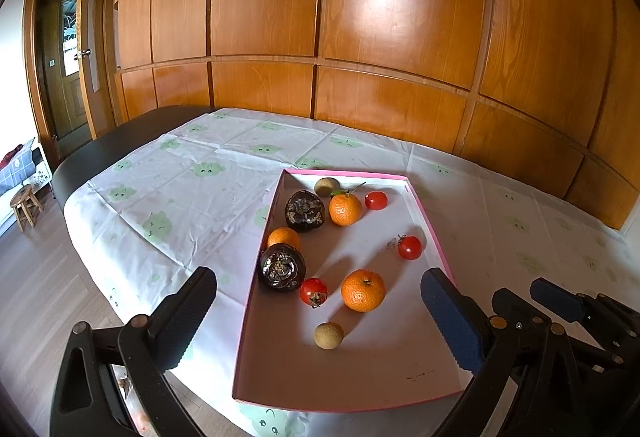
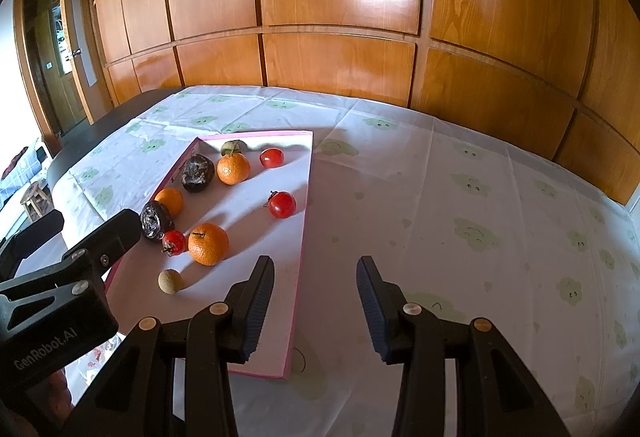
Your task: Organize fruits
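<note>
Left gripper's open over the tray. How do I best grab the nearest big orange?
Probably come down from above on the nearest orange, with the left gripper closing its fingers across the widest middle. It is round, its stem faces up, and a tomato sits close on its left.

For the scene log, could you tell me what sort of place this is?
Probably a room in a home: wooden wardrobe panels behind a table under a patterned tablecloth, and a doorway with a small stool beyond.

Partly hidden fruit

In the right wrist view, the left gripper's black finger [image 2: 120, 233] covers 1 dark wrinkled fruit's [image 2: 157, 220] left side.
</note>
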### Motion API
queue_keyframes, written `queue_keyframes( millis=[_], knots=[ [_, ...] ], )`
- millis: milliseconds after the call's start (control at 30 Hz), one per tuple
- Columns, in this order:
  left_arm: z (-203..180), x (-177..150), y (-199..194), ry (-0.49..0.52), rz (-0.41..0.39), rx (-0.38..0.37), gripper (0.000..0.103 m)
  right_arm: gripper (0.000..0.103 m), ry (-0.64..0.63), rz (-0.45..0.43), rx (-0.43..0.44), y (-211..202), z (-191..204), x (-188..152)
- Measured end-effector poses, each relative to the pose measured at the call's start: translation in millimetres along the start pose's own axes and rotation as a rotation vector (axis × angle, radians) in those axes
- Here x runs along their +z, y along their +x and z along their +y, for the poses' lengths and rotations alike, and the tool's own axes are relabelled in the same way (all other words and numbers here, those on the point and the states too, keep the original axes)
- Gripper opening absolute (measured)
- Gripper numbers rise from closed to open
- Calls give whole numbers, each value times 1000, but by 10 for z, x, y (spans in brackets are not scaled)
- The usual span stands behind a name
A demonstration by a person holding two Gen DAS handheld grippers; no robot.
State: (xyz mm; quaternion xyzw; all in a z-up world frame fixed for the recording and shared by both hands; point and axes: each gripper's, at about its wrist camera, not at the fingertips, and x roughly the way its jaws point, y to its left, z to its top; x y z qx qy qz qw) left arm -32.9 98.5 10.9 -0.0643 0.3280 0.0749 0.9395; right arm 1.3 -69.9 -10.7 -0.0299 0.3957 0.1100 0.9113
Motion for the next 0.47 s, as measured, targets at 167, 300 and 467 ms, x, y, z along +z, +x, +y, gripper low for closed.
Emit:
queue_keyframes(
  millis=[167, 300, 467],
  knots=[
    [0, -5, 5, 2, 8, -3, 103, 43, -2, 3, 3, 6, -1, -9],
    [-15, -14, -8, 16, -1, -3, 103, 43, -4, 5, 4, 13, -8, -12],
    [-20, -1, -12, 17, -10, 0, 101, 43, 1, 6, 6, 12, -57, -1]
  ],
)
